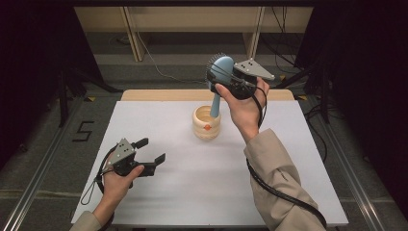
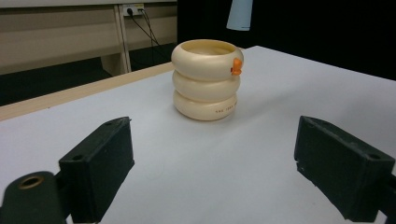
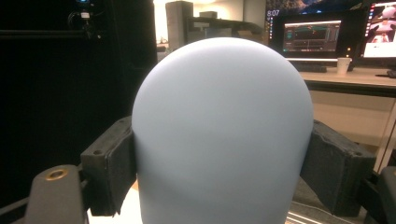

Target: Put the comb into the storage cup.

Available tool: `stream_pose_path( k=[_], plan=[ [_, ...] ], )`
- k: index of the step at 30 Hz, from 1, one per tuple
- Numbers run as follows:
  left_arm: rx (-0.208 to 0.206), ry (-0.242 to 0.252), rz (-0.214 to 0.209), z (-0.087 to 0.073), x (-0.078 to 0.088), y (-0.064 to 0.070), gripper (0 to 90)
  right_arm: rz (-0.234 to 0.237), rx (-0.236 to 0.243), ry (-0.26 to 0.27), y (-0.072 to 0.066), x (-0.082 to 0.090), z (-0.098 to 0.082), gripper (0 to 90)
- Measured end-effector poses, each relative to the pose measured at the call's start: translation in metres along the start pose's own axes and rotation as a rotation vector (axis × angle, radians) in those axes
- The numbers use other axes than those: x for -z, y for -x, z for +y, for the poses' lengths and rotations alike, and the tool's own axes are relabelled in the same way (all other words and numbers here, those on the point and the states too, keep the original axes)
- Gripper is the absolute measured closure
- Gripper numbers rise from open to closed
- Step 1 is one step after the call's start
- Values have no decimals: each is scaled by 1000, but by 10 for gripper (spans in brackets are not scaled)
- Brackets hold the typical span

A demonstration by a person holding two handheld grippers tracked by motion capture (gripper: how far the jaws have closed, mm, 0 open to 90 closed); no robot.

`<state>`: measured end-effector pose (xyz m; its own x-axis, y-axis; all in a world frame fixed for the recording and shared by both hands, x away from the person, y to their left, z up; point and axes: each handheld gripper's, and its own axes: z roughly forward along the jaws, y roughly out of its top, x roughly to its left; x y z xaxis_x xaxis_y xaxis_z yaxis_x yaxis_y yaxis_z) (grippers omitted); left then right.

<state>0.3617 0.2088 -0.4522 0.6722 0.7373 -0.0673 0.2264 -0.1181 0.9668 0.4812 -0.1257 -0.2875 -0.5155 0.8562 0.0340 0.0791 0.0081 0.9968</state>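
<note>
- Black jaws of my left tool [image 2: 212, 175] stand wide apart low over the bench [image 1: 163, 192], nothing between them; I hold it near the front left corner, and it points at the cup.
- Left hand [image 1: 115, 185] wraps the tool body from below; its cable loops off the bench edge beside my wrist.
- Cup [image 2: 206, 79] is cream, shaped like three stacked rings, upright, with a small orange bump under the rim. It sits near the middle of the bench toward the far side, well apart from the left tool.
- Fine print on the cup's bottom ring, too small to read.
- Right tool [image 1: 226, 79] is raised above and just right of the cup, held in my right hand [image 1: 245, 108], grey three-cornered plate on top.
- Right tool is clamped on the brush [image 1: 219, 72]: in the right gripper view the pale blue rounded back of the brush head [image 3: 222, 130] sits between both pads [image 3: 109, 163], and both press its sides.
- Dark bristles show along the left rim of the brush head in the high view.
- Brush handle hangs down from the head, tilted slightly, with its lower end at the cup mouth; I cannot tell whether the tip is inside or touching the rim.
- In the left gripper view the handle's end [image 2: 239, 14] shows above the cup with a gap under it.
- Right sleeve [image 1: 276, 183] comes in from the bottom, cable trailing alongside it.
</note>
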Motion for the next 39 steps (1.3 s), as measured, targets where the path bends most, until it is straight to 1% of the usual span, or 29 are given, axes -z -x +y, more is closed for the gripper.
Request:
stream_pose_path(
  k=[12,17,20,22,24,27,37,39],
  plan=[
    [-2,-1,-1,0,0,0,114,-2,6,1,-2,-5,0,202],
    [-2,-1,-1,0,0,0,114,-6,0,4,-2,-6,1,202],
    [-2,-1,-2,0,0,0,114,-7,7,5,-2,-8,1,202],
    [-2,0,-2,0,0,0,114,-7,2,0,-3,-9,0,202],
    [-2,0,-2,0,0,0,114,-7,11,4,-2,-10,0,202],
    [-2,-1,-2,0,0,0,114,-7,4,4,-3,-11,-1,202],
    [0,0,-2,0,0,0,114,-1,9,-1,-4,-16,-1,202],
    [1,1,-2,0,0,0,114,-1,4,1,-4,-17,-1,202]
  ],
)
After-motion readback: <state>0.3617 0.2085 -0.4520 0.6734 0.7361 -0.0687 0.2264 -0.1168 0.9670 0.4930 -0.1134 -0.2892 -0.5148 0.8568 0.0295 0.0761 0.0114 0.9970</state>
